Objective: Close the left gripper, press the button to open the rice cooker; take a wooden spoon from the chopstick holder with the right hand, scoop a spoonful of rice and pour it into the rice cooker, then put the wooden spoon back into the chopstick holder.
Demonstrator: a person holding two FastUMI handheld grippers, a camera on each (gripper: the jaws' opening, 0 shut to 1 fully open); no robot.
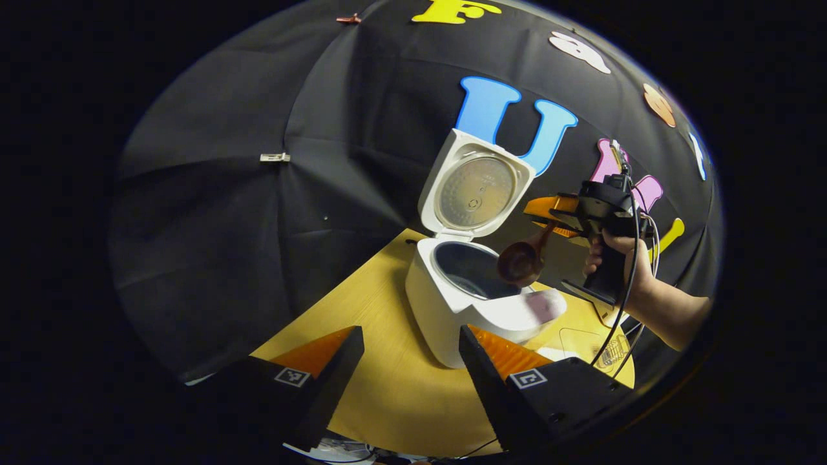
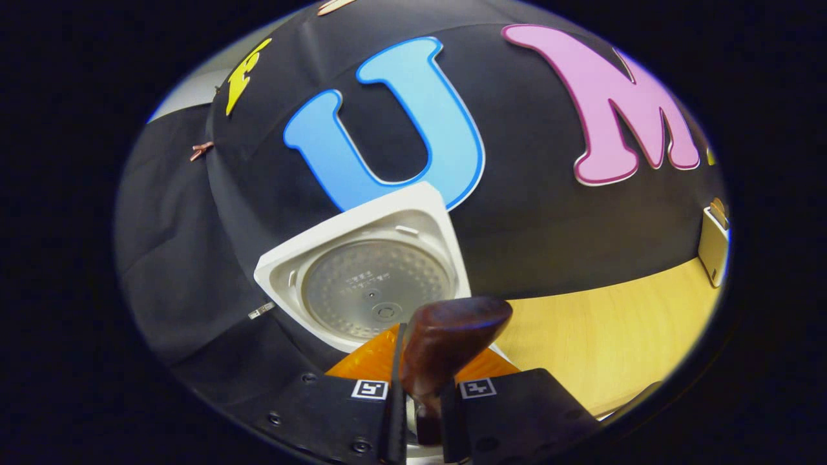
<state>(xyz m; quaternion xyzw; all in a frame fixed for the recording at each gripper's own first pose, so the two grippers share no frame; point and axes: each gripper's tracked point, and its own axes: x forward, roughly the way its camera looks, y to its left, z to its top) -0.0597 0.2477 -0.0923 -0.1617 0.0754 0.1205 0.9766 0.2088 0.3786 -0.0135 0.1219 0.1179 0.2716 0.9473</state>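
Holding wooden spoon (image 2: pixel 446 342) clamped in right gripper (image 2: pixel 423 394) over open rice cooker (image 1: pixel 465 303), we keep left gripper (image 1: pixel 410 361) jaws released

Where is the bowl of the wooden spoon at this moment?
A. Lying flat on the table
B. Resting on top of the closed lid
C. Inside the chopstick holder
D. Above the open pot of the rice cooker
D: in the left gripper view the wooden spoon, held by the right gripper, hangs over the open rice cooker, whose lid stands raised.
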